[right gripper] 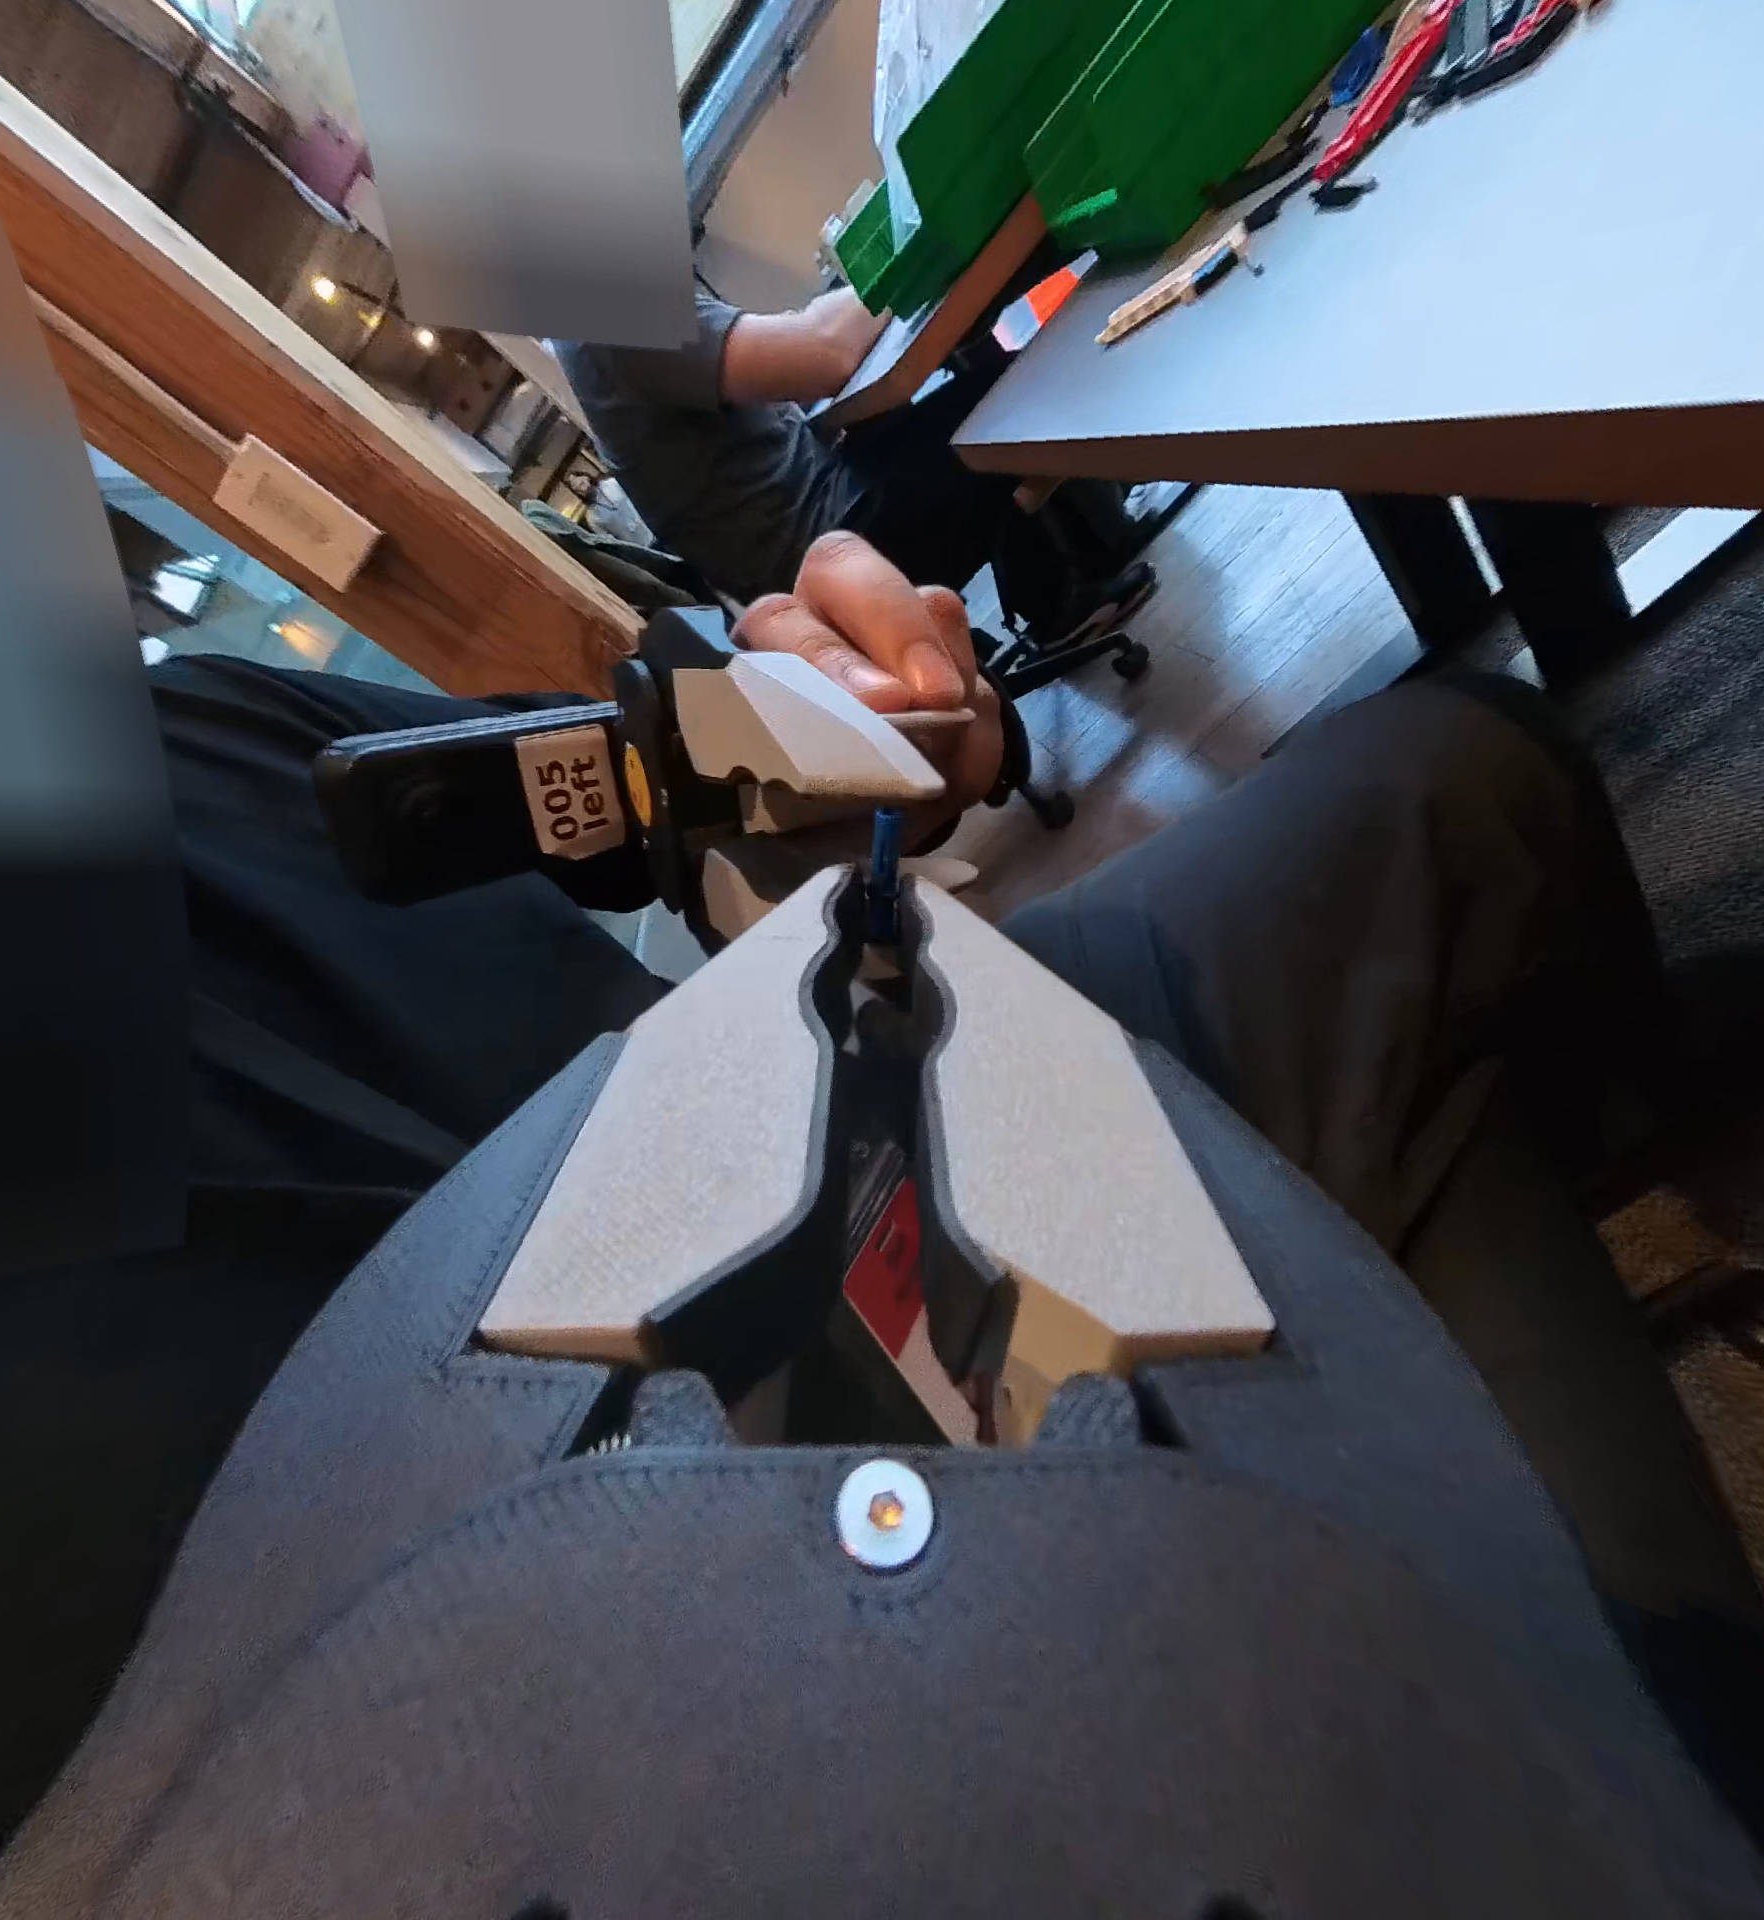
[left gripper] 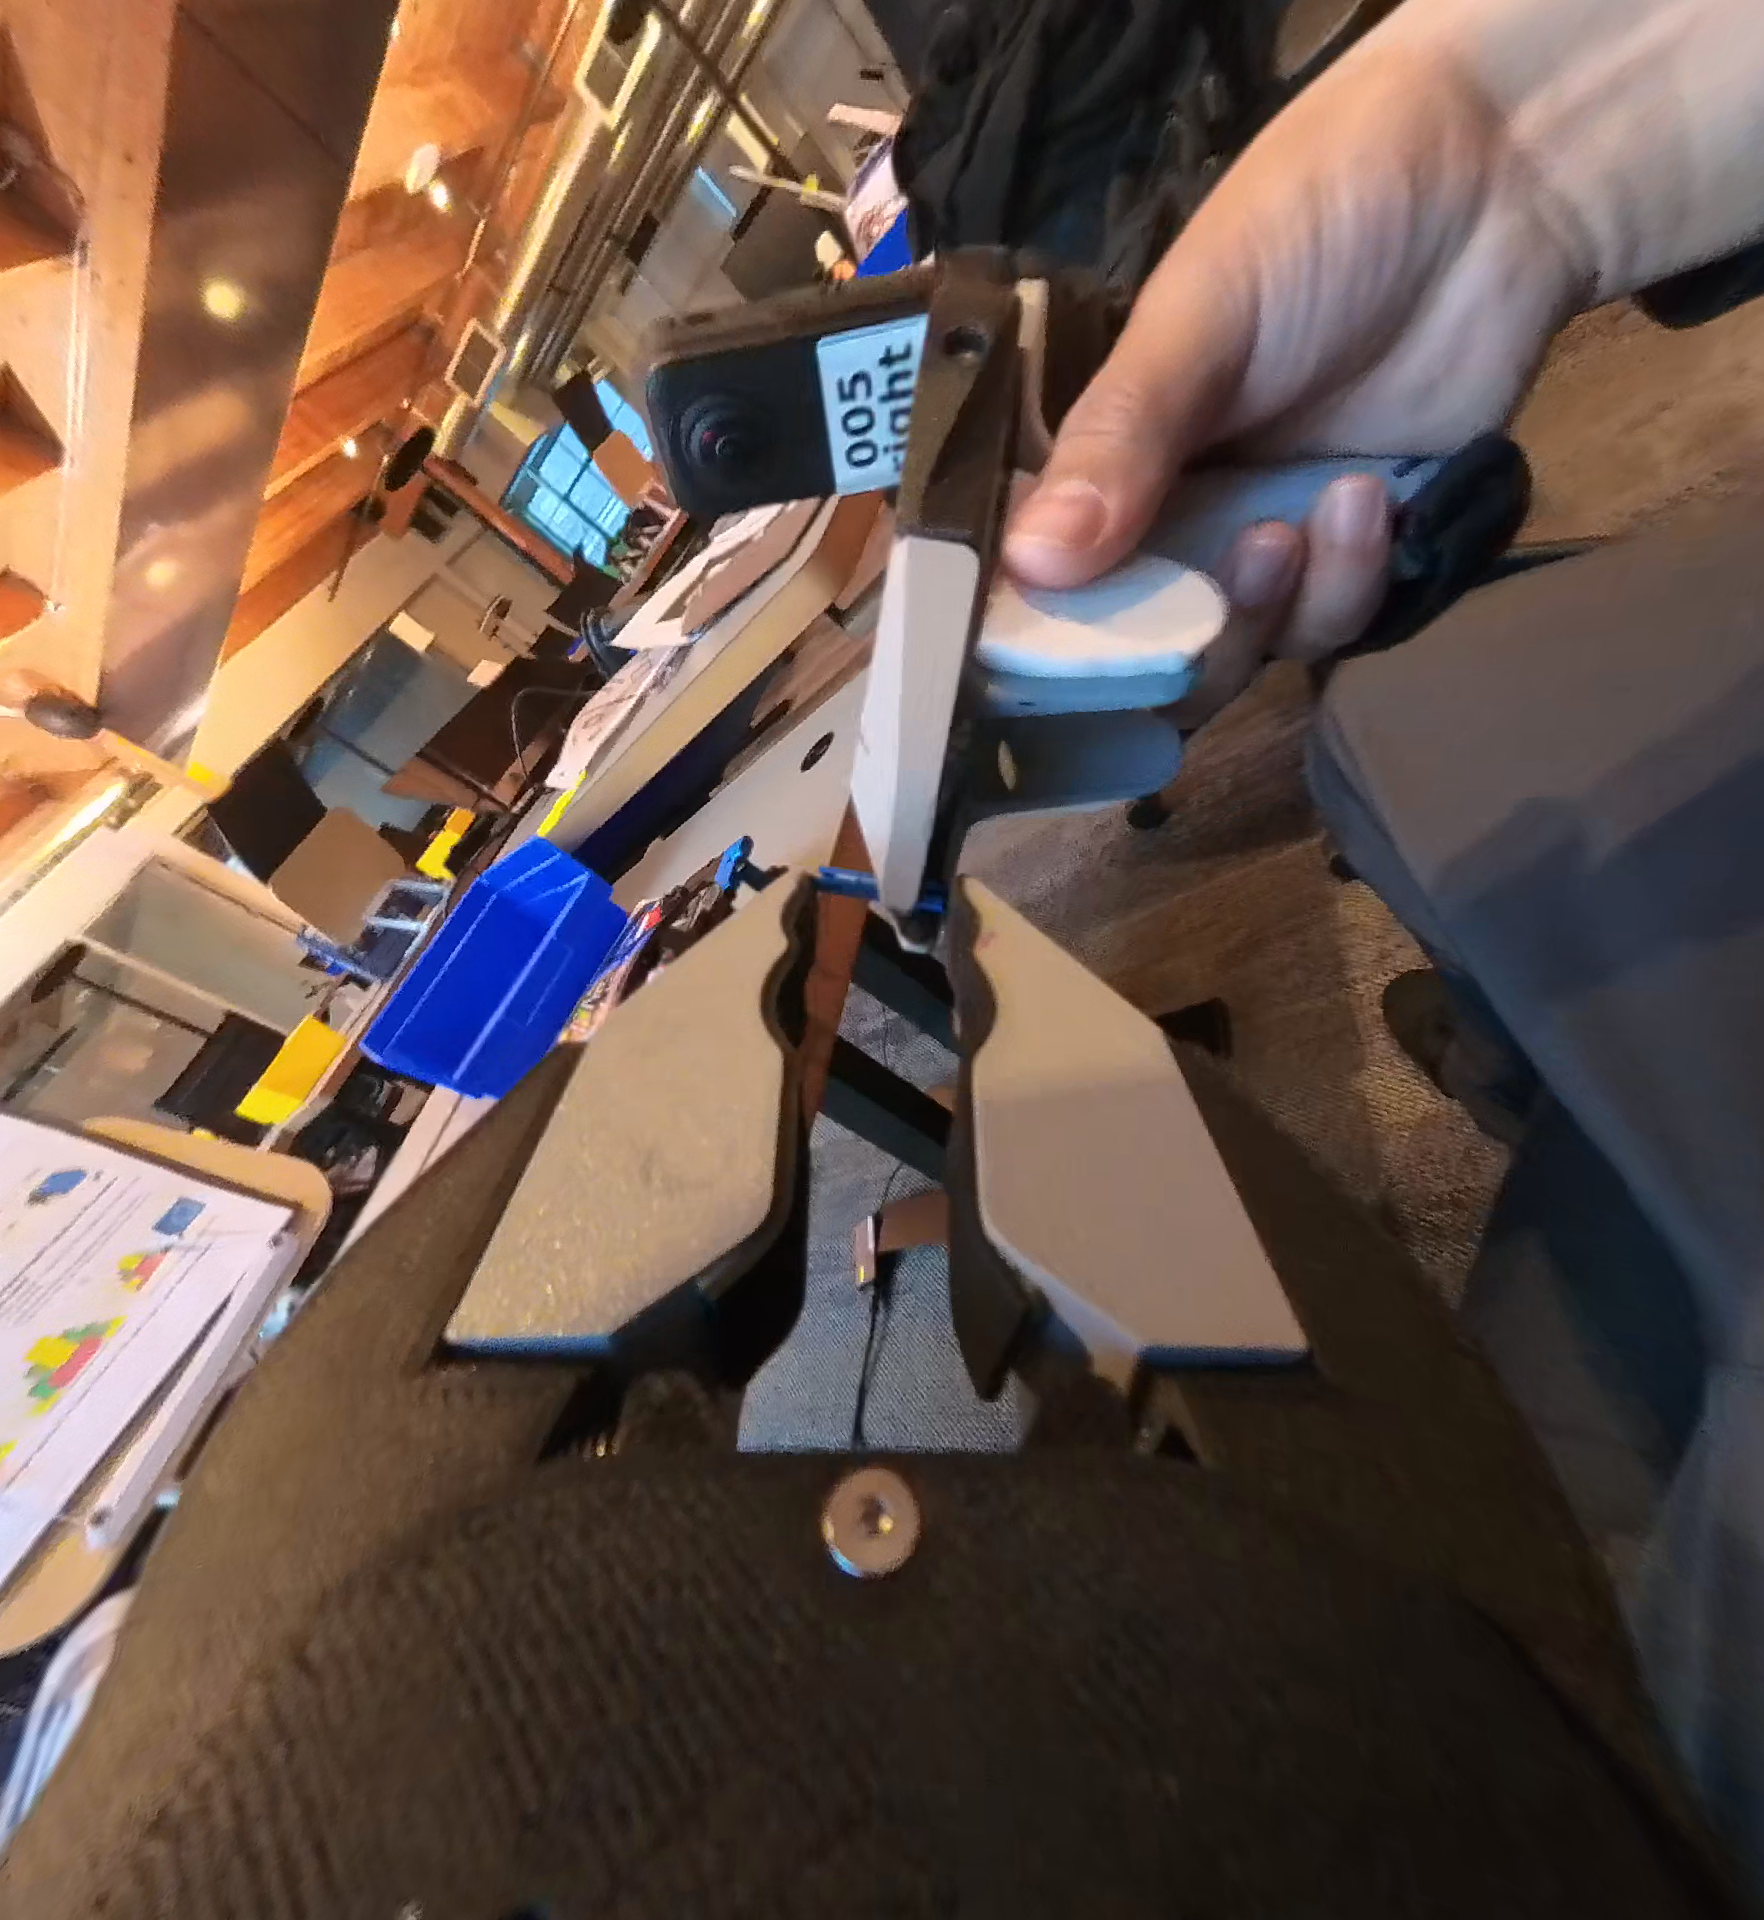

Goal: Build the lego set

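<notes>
Two printed stickers, one per cam; wording withheld.
White sticker [left gripper: 873, 410] on black cam [left gripper: 732, 431], 12 o'clock; white sticker [right gripper: 571, 790] on black cam [right gripper: 421, 805], 10 o'clock; printed sheets [left gripper: 57, 1340], 8 o'clock, too small to read.

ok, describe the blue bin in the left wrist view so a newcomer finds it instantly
Start at the white table edge running diagonally through the left wrist view, left of the left gripper. The blue bin sits just beyond the left finger's tip. It is the one large solid-blue box; the boxes nearby are yellow.
</notes>
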`<state>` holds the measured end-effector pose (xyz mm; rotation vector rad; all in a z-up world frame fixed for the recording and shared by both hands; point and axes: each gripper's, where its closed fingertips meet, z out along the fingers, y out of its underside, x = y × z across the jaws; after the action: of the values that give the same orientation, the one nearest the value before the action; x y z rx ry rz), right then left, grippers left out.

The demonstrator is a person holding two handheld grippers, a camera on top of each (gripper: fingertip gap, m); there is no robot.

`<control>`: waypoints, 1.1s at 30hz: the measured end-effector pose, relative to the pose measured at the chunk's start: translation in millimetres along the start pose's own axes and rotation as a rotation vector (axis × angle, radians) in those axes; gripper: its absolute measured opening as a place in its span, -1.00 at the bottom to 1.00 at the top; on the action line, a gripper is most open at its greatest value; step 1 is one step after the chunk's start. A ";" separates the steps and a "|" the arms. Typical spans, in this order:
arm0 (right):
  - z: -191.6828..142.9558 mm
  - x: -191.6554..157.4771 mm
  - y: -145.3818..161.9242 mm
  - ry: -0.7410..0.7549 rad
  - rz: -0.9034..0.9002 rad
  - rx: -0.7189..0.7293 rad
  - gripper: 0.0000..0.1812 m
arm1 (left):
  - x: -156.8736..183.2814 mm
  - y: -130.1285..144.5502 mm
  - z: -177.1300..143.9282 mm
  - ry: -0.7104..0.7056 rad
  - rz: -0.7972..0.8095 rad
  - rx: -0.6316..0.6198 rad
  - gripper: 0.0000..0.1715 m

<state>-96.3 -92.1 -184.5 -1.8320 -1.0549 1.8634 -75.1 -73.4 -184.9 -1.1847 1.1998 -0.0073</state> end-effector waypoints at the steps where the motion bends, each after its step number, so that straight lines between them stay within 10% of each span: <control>1: 0.4 1.3 -1.2 0.016 -0.018 0.005 -0.96 | -1.2 0.8 0.8 -0.006 -0.017 -0.006 -0.74; 18: -16.8 51.2 63.2 0.488 -0.305 -0.544 -0.95 | 56.0 42.7 -6.6 0.507 -0.208 -0.100 -0.65; 33: 0.6 36.1 90.2 0.301 -0.190 -0.613 -0.95 | 83.0 41.3 -17.3 0.458 0.354 -0.026 -0.81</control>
<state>-77.6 -128.5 -272.6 -2.1373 -1.7361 1.1764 -74.1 -113.5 -270.3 -1.0056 1.8075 0.0039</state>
